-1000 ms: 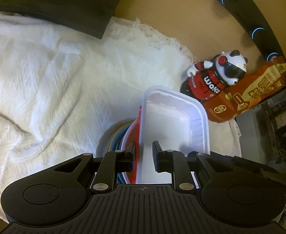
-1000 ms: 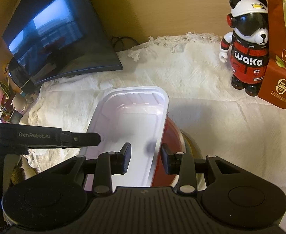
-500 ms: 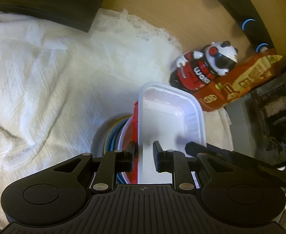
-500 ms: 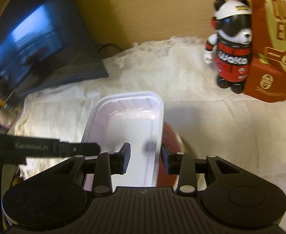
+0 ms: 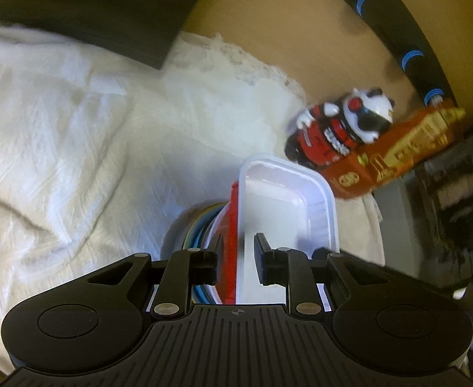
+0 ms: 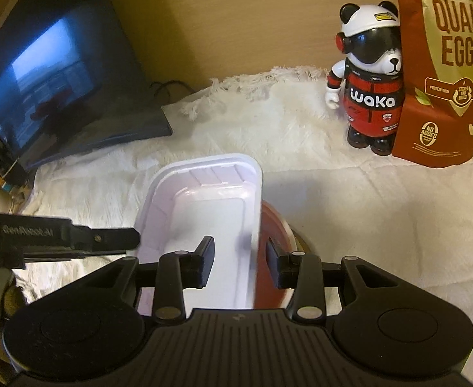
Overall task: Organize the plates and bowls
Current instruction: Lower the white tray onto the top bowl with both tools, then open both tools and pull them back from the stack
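White rectangular plastic container (image 6: 210,222) sat atop a stack of round plates (image 5: 201,225), a red plate (image 6: 273,225) uppermost, on the white cloth (image 5: 75,129). Left gripper (image 5: 236,259) straddled the container's left wall and the red rim, jaws parted, pads not pressing. Right gripper (image 6: 239,261) straddled the right wall; grip there could not be told. Panda figurine (image 6: 368,84) and quail-egg bag (image 6: 446,64) stood touching behind; dark monitor (image 6: 59,74) far left
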`<state>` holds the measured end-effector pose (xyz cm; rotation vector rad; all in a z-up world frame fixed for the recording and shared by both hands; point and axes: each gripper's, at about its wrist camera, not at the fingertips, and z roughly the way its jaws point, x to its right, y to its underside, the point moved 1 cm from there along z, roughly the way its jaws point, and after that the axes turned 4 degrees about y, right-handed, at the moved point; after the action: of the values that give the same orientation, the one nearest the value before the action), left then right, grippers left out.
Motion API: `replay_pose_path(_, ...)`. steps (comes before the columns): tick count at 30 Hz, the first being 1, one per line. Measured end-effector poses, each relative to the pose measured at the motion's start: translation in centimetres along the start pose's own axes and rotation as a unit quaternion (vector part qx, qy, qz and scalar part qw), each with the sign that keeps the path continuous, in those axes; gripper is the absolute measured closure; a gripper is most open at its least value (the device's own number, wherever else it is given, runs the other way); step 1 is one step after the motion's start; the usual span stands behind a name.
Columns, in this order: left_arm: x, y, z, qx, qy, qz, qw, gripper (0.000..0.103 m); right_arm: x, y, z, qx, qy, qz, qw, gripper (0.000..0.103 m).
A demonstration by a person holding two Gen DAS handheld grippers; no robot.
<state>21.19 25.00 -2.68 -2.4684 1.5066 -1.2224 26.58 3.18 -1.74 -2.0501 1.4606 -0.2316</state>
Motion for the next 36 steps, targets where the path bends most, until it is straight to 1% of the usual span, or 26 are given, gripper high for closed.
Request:
replay_pose_path(2,0.1,0.3,-0.5,0.014,-0.006,-0.007,0.9999,0.08,0.0,0.0,-0.5,0.012,-0.01,-0.015,1.0,0.068)
replay_pose_path(4,0.2,0.7,-1.4,0.04,-0.029,-0.012,0.9987,0.08,0.0,0.1,-1.0,0.03,-0.014,-0.033,0.999,0.068)
replay_pose_path(6,0.1,1.4,-2.6,0.067,-0.04,-0.022,0.9967,0.08,0.0,0.2,-1.2,0.039,-0.014,-0.049,0.998,0.067)
replay_pose_path(8,0.2,2.4,-4.0,0.102,-0.048,-0.024,0.9933,0.08,0.0,0.7,-1.7,0.053,-0.002,-0.067,0.996,0.067)
replay_pose_path(10,0.7,3.9,-5.5,0.139,-0.061,-0.015,0.9882,0.08,-0.1,1.5,-2.9,0.076,0.016,-0.079,0.994,0.065)
replay_pose_path(12,1.4,5.4,-6.6,0.154,-0.065,0.005,0.986,0.08,-0.3,2.5,-4.4,0.103,0.02,-0.087,0.991,0.061)
replay_pose_path(13,1.8,6.1,-7.0,0.161,-0.069,0.018,0.9844,0.08,-0.4,3.2,-5.4,0.119,0.021,-0.09,0.989,0.058)
replay_pose_path(14,2.3,7.0,-7.4,0.169,-0.077,0.033,0.982,0.081,-0.6,4.0,-6.4,0.135,0.024,-0.093,0.986,0.052)
replay_pose_path(15,3.0,8.1,-7.8,0.18,-0.092,0.051,0.978,0.082,-0.7,4.9,-7.3,0.15,0.026,-0.096,0.984,0.049)
replay_pose_path(16,3.7,9.3,-8.0,0.19,-0.105,0.07,0.9736,0.082,-1.1,6.1,-8.4,0.169,0.029,-0.098,0.98,0.04)
replay_pose_path(17,4.3,10.5,-8.1,0.194,-0.111,0.088,0.9708,0.083,-1.3,7.1,-9.2,0.184,0.033,-0.099,0.977,0.031)
replay_pose_path(18,4.7,11.8,-8.1,0.192,-0.11,0.106,0.9694,0.083,-1.6,8.2,-10.0,0.197,0.039,-0.098,0.975,0.026)
replay_pose_path(19,4.9,12.9,-8.1,0.185,-0.109,0.113,0.97,0.083,-1.9,9.3,-10.7,0.208,0.048,-0.091,0.973,0.018)
replay_pose_path(20,5.0,13.9,-8.1,0.174,-0.108,0.117,0.9717,0.085,-2.2,10.5,-11.4,0.213,0.052,-0.084,0.972,0.012)
replay_pose_path(21,5.2,14.9,-8.1,0.162,-0.104,0.126,0.9732,0.086,-2.4,11.6,-11.9,0.215,0.053,-0.08,0.972,0.01)
replay_pose_path(22,5.5,16.0,-8.1,0.156,-0.103,0.137,0.9729,0.086,-2.7,12.5,-12.3,0.212,0.056,-0.078,0.972,0.008)
replay_pose_path(23,5.9,17.2,-8.2,0.154,-0.106,0.149,0.9709,0.086,-3.0,13.6,-12.5,0.204,0.065,-0.076,0.974,0.008)
replay_pose_path(25,6.6,19.5,-8.6,0.158,-0.127,0.192,0.96,0.086,-3.5,15.5,-12.5,0.179,0.083,-0.069,0.978,0.008)
replay_pose_path(26,6.8,20.4,-8.5,0.161,-0.142,0.209,0.954,0.086,-3.7,16.3,-12.2,0.157,0.093,-0.064,0.981,0.008)
replay_pose_path(27,6.9,21.2,-8.5,0.164,-0.158,0.217,0.9491,0.086,-3.7,16.9,-11.9,0.139,0.099,-0.056,0.984,0.008)
replay_pose_path(28,7.1,21.6,-8.4,0.162,-0.17,0.217,0.9473,0.086,-3.7,17.4,-11.7,0.127,0.099,-0.045,0.986,0.008)
replay_pose_path(29,7.1,21.9,-8.4,0.156,-0.174,0.216,0.9481,0.086,-3.6,17.9,-11.5,0.115,0.1,-0.032,0.988,0.008)
replay_pose_path(32,7.3,22.6,-8.8,0.143,-0.148,0.223,0.9531,0.086,-3.3,18.7,-11.5,0.103,0.102,-0.008,0.989,0.008)
replay_pose_path(33,7.4,22.8,-8.9,0.141,-0.145,0.224,0.9533,0.086,-3.3,19.0,-11.6,0.102,0.105,-0.004,0.989,0.008)
replay_pose_path(36,7.4,23.2,-8.7,0.132,-0.154,0.23,0.9518,0.086,-3.3,19.5,-11.8,0.106,0.117,0.004,0.987,0.008)
